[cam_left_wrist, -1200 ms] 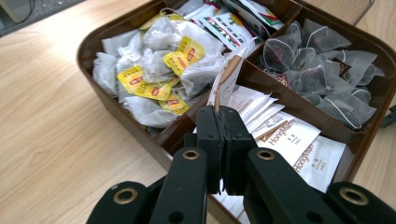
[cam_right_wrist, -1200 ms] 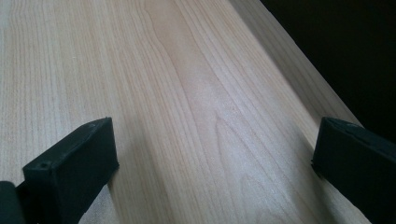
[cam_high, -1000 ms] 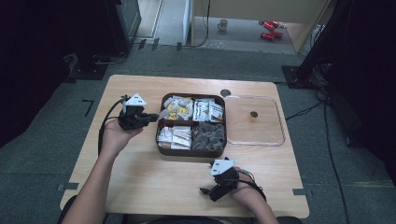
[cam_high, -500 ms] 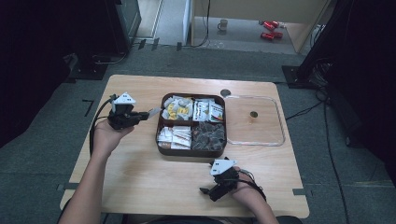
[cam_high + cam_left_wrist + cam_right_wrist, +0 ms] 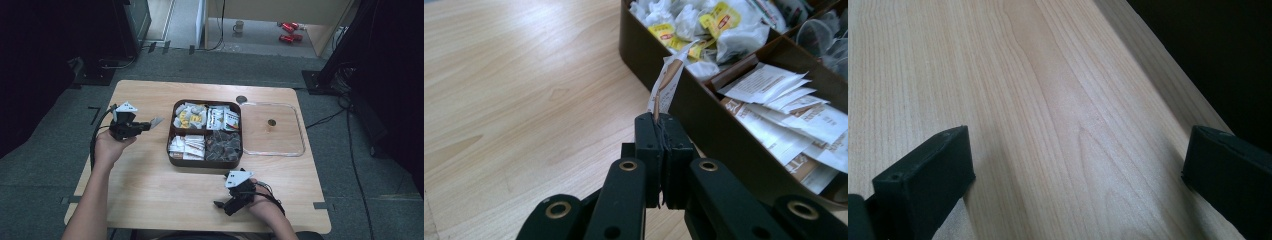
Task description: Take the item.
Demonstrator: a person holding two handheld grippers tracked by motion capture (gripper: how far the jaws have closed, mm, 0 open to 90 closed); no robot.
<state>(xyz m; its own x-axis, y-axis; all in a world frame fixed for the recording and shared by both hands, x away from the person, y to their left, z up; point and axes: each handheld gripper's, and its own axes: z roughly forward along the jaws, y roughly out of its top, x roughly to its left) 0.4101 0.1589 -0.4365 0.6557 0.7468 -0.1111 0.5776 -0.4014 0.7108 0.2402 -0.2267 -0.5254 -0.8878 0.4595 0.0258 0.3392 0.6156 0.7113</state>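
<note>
Jaws of our right gripper (image 5: 223, 204) stand wide apart at the near edge, nothing btwn them, bare table (image 5: 1048, 100) under the tips. Further out, our left gripper (image 5: 148, 124) is clamped tight on a white-and-brown sachet (image 5: 667, 85), which sticks up past the fingertips, off the wood. Just beyond those tips sits the brown tray (image 5: 171, 148) w/ four compartments of packets. Past it, well apart, lies a clear lid (image 5: 298, 131).

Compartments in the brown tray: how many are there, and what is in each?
4. Brown tray: far-left yellow-tagged tea bags; far-right white packets; near-left white sachets; near-right dark pieces.
</note>
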